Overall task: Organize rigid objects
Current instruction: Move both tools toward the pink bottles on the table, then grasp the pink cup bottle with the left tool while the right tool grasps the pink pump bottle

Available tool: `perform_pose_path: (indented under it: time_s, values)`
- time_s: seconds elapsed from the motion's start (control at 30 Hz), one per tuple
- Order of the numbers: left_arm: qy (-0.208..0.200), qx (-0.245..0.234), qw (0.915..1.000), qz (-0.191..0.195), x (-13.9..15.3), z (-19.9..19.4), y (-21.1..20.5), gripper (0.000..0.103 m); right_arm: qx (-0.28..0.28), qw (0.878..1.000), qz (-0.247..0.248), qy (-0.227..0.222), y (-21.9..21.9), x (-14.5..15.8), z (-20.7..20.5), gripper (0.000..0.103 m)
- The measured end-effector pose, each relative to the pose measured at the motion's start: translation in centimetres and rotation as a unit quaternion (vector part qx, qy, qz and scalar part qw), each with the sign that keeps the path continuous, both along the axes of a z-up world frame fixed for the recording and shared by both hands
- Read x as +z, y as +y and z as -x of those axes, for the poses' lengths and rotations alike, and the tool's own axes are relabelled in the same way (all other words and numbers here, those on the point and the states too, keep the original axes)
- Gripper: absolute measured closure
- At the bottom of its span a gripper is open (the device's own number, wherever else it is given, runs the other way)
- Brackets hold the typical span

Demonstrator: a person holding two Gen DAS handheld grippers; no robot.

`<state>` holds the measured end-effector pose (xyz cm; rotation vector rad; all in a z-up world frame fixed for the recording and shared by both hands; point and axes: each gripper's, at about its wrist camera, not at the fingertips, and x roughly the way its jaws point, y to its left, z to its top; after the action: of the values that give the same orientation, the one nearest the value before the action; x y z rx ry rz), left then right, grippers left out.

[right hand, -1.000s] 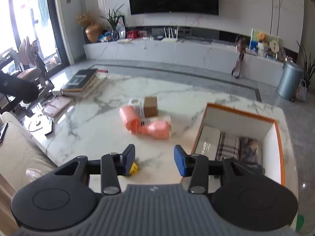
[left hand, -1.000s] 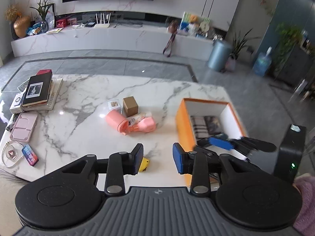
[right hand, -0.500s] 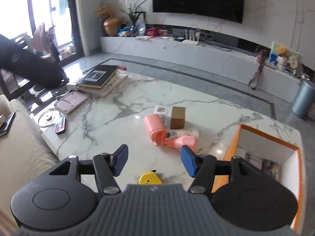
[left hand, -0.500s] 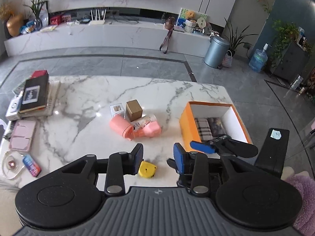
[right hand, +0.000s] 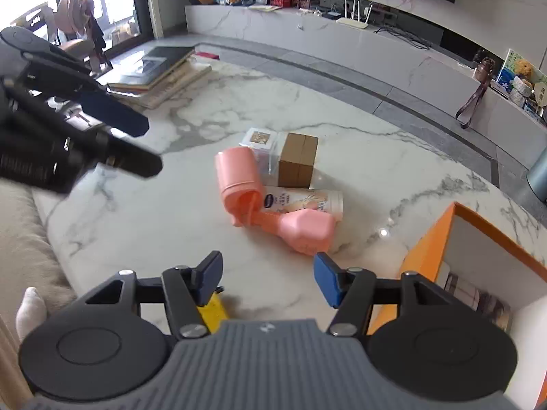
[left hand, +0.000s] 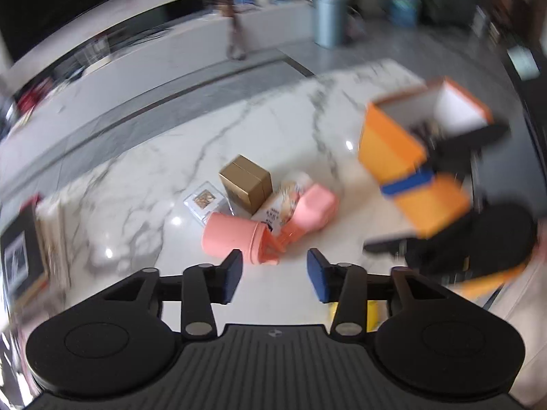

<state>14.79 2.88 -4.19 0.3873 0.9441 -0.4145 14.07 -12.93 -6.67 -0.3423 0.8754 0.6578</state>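
Observation:
On the marble table [right hand: 143,212] lies a cluster: a pink cup [right hand: 237,174] on its side, a pink bottle [right hand: 306,230], a white tube [right hand: 304,201], a brown box [right hand: 297,160] and a small clear case [right hand: 259,138]. The left wrist view is blurred but shows the cup [left hand: 229,239] and the brown box [left hand: 246,182]. A yellow tape measure [right hand: 213,311] lies under my right gripper [right hand: 266,278], which is open and empty. My left gripper [left hand: 273,278] is open and empty, just short of the cup. An orange box [right hand: 478,273] holding flat items stands at the right.
A stack of books [right hand: 160,75] lies at the table's far left. My left gripper also shows in the right wrist view [right hand: 116,133], above the table's left side. A beige sofa edge [right hand: 24,239] borders the near left. A low marble TV cabinet [right hand: 342,41] runs behind.
Both grippers have moved forward and left toward the pink cluster. The left view has swung fast and is blurred. The tape measure now lies under the right gripper's fingers.

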Motion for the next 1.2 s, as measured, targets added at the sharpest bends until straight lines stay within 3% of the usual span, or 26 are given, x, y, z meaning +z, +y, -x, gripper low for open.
perform_pose_path:
  time_s: [0.13,0.23,0.37,0.5,0.67,0.73,0.8,0.9,1.07,1.13,1.2]
  values:
    - [-0.018,-0.09,0.993,-0.075,-3.4,-1.0,-0.9,0.037,0.015,0.999,0.03,0.013,1.3,-2.1,-2.7,0.043]
    - [-0.051,-0.172,0.9738,-0.14,-5.6,-1.0,-1.6,0.029,0.047,0.997,0.052,0.016,2.4,-3.3,-3.9,0.043]
    - [-0.098,-0.283,0.9297,-0.215,-8.3,-0.6,-2.2,0.025,0.105,0.991,0.082,0.012,3.4,-4.4,-5.0,0.042]
    - [-0.137,-0.355,0.8838,-0.272,-10.7,-0.5,-2.0,0.022,0.16,0.98,0.117,0.005,4.5,-5.3,-6.2,0.042]
    - [-0.143,-0.432,0.8239,-0.338,-14.0,-0.6,-1.3,0.022,0.206,0.966,0.156,-0.002,5.5,-6.7,-7.5,0.042]
    - [-0.147,-0.449,0.8084,-0.351,-15.2,-0.8,-1.2,0.022,0.221,0.96,0.17,-0.013,5.8,-7.3,-7.8,0.04]
    - [-0.154,-0.458,0.7986,-0.359,-16.3,-1.2,-1.3,0.022,0.234,0.955,0.179,-0.026,6.0,-7.5,-8.0,0.04]
    - [-0.174,-0.464,0.7908,-0.359,-17.3,-1.8,-1.5,0.023,0.237,0.953,0.187,-0.032,6.2,-7.9,-8.5,0.04]
    - [-0.182,-0.454,0.7976,-0.353,-17.4,-3.1,-1.9,0.025,0.246,0.95,0.189,-0.044,6.0,-8.5,-8.5,0.035]
    - [-0.172,-0.433,0.8139,-0.347,-17.3,-3.8,-2.2,0.03,0.247,0.947,0.199,-0.052,6.1,-8.9,-8.3,0.035]
    - [-0.154,-0.402,0.8401,-0.33,-16.7,-4.6,-2.6,0.03,0.236,0.949,0.204,-0.049,6.1,-8.8,-8.4,0.041]
